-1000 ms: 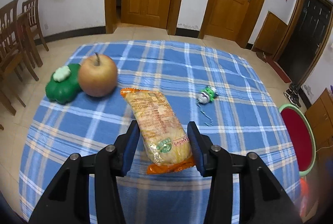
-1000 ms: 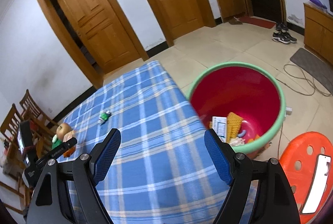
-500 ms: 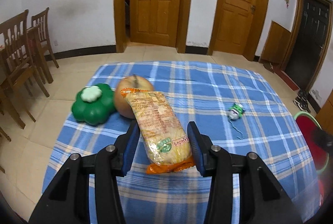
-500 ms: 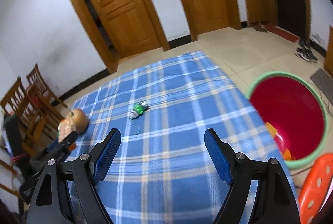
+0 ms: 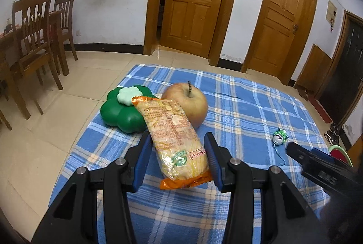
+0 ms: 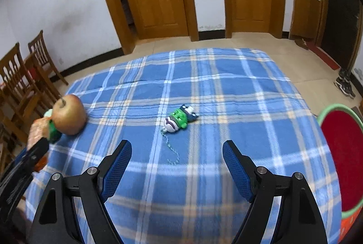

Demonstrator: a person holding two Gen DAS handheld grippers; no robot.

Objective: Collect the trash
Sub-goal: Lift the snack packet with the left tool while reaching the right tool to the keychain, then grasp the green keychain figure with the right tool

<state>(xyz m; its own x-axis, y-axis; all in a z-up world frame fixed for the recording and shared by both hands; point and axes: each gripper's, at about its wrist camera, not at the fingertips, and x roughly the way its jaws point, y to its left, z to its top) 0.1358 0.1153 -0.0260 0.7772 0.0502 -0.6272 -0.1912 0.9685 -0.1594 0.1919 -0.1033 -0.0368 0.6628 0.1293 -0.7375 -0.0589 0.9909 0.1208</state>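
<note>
Your left gripper point(image 5: 178, 161) pinches the snack packet point(image 5: 175, 140) near its tail, lifted over the surface point(image 6: 226, 94); that slick wrapper could slide out. Your right gripper point(image 6: 177, 168) hangs wide and empty near the keychain toy point(image 6: 180, 120), well short of the red bin point(image 6: 340, 153).

- Tablecloth point(image 6: 226, 89): blue plaid with white and pale orange stripes.
- Snack packet point(image 5: 175, 139): clear yellowish middle with red print, orange ends, a green round logo.
- Apple point(image 5: 189, 105): reddish-yellow, dark stem.
- Clover-shaped container point(image 5: 121, 111): dark green, pale mint lid.
- Small toy point(image 6: 180, 120): green, white and dark blue, with a teal bead chain.
- Bin point(image 6: 340, 153): red inside, light green rim.
- Gripper pads point(image 6: 116, 168): blue on black fingers.
- Doors point(image 5: 190, 1): orange-brown wood.
</note>
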